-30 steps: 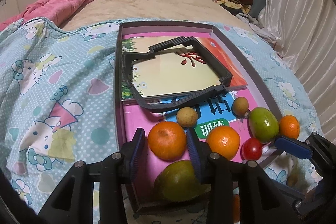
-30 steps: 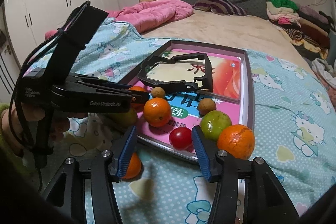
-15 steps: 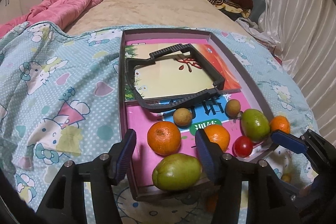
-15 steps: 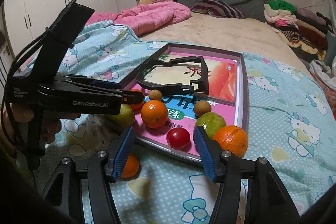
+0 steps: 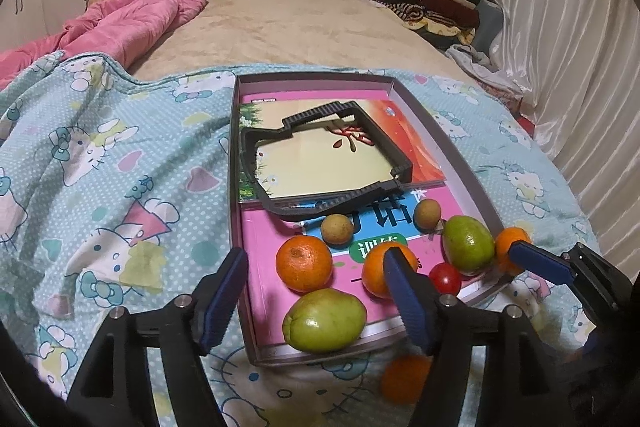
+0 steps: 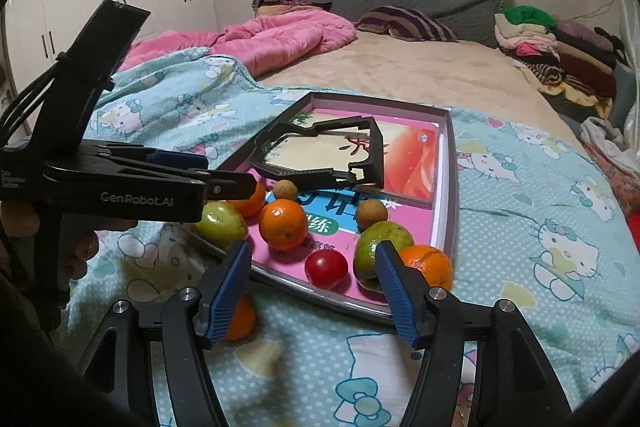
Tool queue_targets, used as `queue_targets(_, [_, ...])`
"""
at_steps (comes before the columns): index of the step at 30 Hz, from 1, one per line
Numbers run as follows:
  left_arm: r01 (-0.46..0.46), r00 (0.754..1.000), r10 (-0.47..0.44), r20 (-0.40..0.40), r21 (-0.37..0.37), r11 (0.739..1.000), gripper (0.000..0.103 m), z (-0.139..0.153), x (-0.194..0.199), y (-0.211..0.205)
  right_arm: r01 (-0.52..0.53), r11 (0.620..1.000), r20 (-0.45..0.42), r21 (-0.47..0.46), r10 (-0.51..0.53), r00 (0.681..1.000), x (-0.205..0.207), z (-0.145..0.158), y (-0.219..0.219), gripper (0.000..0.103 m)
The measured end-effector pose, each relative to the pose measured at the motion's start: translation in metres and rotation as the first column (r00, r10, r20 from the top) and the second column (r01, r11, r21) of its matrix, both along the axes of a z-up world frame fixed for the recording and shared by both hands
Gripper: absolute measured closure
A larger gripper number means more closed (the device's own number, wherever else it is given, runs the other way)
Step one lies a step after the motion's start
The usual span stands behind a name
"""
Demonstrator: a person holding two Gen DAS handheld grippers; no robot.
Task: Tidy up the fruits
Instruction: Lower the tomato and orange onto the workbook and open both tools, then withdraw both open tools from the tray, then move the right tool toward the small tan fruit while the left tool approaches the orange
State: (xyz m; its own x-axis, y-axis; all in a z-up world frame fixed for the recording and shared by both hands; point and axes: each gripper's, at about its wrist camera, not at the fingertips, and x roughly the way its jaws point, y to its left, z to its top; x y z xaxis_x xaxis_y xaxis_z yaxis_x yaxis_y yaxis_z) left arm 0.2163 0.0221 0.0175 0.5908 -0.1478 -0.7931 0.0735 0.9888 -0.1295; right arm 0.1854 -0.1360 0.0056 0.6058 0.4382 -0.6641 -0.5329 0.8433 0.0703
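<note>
- Left gripper [image 5: 316,291]: jaws apart and just been widening; nothing pressed between its pads; you hold it above the near end of the tray [image 5: 448,147], with an orange [image 5: 304,263] and a green fruit [image 5: 325,320] lying loose between its fingers.
- Right gripper [image 6: 312,293]: jaws likewise parted, just been widening, gripping nothing; a small red fruit [image 6: 326,269] sits in the gap, untouched.
- Fruits: most are clustered at the tray's near end on the pink book [image 5: 264,259]; two small brown fruits [image 5: 337,228] lie just beside the black frame [image 5: 320,163]; a second orange [image 5: 380,267], a second green fruit [image 5: 468,245] and a third orange [image 5: 510,241] at the tray's rim crowd the red one.
- Stray orange [image 6: 242,321]: off the tray, on the blue blanket [image 5: 120,187], partly hidden by the right gripper's left finger.
- Risks, as a judgement: round fruits packed close may roll if you nudge one while closing on its neighbour; the soft blanket may let the tray tilt under pressure; the rim orange could tip out; your two grippers stand near enough to collide.
</note>
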Motion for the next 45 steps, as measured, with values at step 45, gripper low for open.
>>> queue_targets(45, [0.000, 0.996, 0.004, 0.084, -0.043, 0.999, 0.011, 0.033, -0.073, -0.015, 0.087, 0.996, 0.116, 0.025, -0.090, 0.989, -0.038, 0.036, -0.035, 0.026])
